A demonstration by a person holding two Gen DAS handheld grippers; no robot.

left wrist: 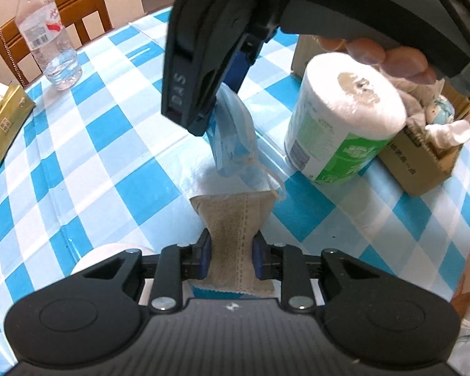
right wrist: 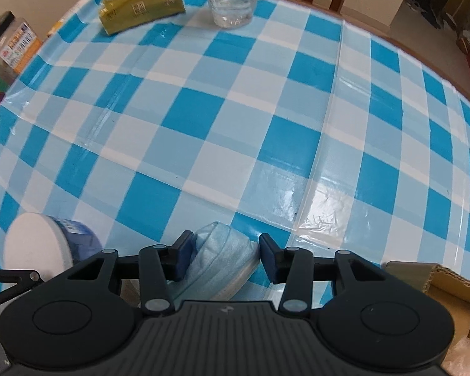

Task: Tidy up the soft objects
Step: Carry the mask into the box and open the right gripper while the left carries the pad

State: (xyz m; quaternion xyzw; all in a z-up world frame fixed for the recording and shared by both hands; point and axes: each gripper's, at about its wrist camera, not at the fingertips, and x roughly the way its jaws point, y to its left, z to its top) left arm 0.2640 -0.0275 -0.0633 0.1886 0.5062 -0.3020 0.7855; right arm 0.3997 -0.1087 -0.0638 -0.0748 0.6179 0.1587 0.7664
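Observation:
My left gripper (left wrist: 232, 252) is shut on a beige face mask (left wrist: 232, 219), held above the checked tablecloth. In the left wrist view my right gripper (left wrist: 210, 116) hangs just beyond it, shut on a folded blue face mask (left wrist: 235, 138) whose ear loops dangle near the beige mask's top edge. In the right wrist view the blue mask (right wrist: 219, 266) sits bunched between my right gripper's (right wrist: 225, 257) pads, above the table. A cardboard box (left wrist: 423, 163) holding soft toys stands at the right; its corner shows in the right wrist view (right wrist: 448, 285).
A green-wrapped toilet roll (left wrist: 338, 125) stands next to the box. A water bottle (left wrist: 47, 37), a gold tissue pack (left wrist: 6, 122) and a wooden chair (left wrist: 78, 3) are at the far left. Another roll with a blue wrap (right wrist: 47, 247) lies near my right gripper.

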